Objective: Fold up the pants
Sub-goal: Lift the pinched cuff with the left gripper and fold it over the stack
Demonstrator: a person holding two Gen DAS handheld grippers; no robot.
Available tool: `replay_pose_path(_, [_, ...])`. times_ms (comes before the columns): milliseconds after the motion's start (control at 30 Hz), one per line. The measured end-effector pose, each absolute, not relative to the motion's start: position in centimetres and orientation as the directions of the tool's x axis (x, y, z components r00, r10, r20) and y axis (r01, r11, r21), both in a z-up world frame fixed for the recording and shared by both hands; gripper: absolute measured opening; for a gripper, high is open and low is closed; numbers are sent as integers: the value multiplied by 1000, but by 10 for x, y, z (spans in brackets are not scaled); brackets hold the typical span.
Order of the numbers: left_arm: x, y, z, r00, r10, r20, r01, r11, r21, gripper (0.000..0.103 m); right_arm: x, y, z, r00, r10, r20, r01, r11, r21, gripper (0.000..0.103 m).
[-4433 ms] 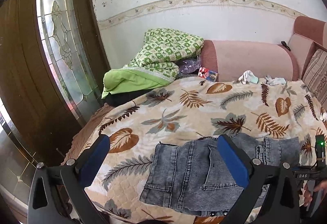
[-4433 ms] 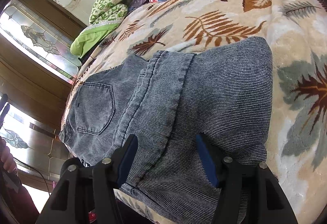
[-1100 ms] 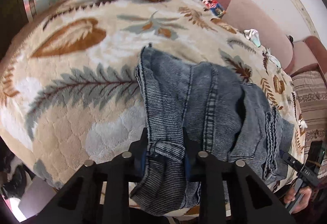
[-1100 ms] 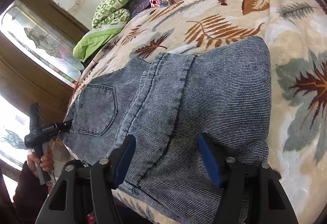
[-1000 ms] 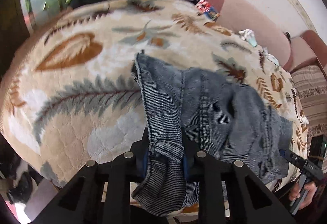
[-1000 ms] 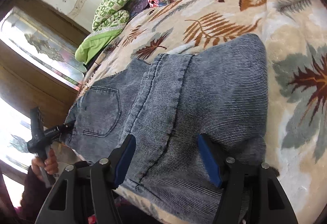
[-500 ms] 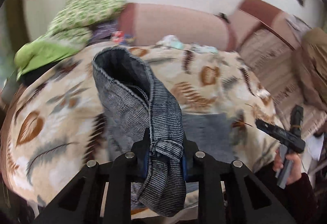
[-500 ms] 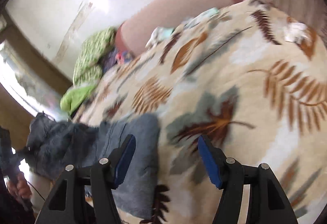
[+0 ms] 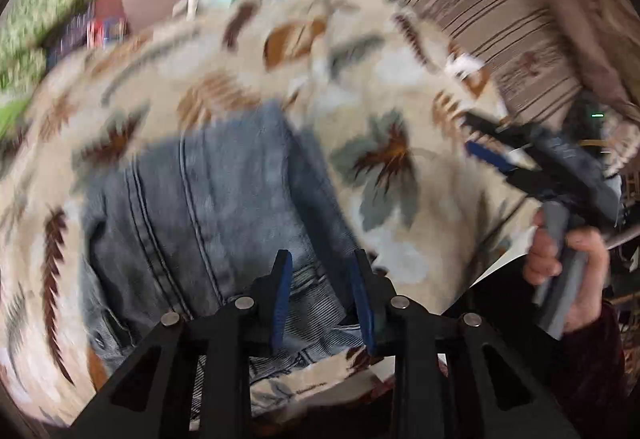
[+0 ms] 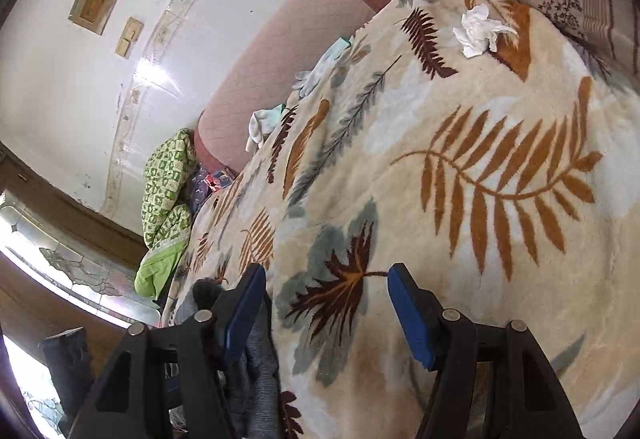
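The faded blue-grey denim pants (image 9: pixel 216 199) lie in a compact folded stack on the cream plush blanket with brown and grey leaf print (image 9: pixel 400 87), close to its near edge. Seams run down the top layer and the waistband end bunches up right under the left tongs (image 9: pixel 320 279). Those left tongs show their blue pads parted with a band of denim sitting between them; it looks like they're letting go of the fold, though the picture is smeared and I can't tell whether the pads touch the cloth.

Over on the right, the right tongs (image 10: pixel 324 307) hang wide open above bare blanket, gripping nothing, with only a sliver of the denim showing at the lower left of that view. In the left view the right hand (image 9: pixel 568 259) grips its tool handle well off to the side of the pants.

Judging by how things lie, the pants are doubled over into a short bundle, so the fold is largely made. What's probably left is squaring and flattening that rumpled near edge.

No containers here. Just loose bits on the blanket: a crumpled white tissue (image 10: pixel 478 29), pale socks (image 10: pixel 260 127), and a green patterned quilt (image 10: pixel 166 183) heaped at the far end.
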State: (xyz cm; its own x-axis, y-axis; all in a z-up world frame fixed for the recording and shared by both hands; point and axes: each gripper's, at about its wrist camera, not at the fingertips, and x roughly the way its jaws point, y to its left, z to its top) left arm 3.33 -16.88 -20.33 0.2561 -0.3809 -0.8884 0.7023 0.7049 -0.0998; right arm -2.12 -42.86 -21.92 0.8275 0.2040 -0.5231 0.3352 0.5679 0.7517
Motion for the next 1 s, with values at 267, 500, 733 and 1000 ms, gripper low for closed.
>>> replay_pose_path(267, [40,-98,-164,506,-360,-784,635,771,56,76,4,-386,-202,816,254,-519,233,678,697,67])
replay_pose_path(500, [58,-37,-218,454,-264,-851,515,857,9,76,31,-329,-184,780,392,-487,101,690,717,67])
replay_pose_path(733, [33,-51,-260,385,-266,-884,592,806,15,76,93,-249,-151,697,481,-532,-14,750,661,67])
replay_pose_path(1000, [27,-39,-284,355,-335,-873,612,789,-54,77,138,-221,-199,561,433,-706,111,806,582,65])
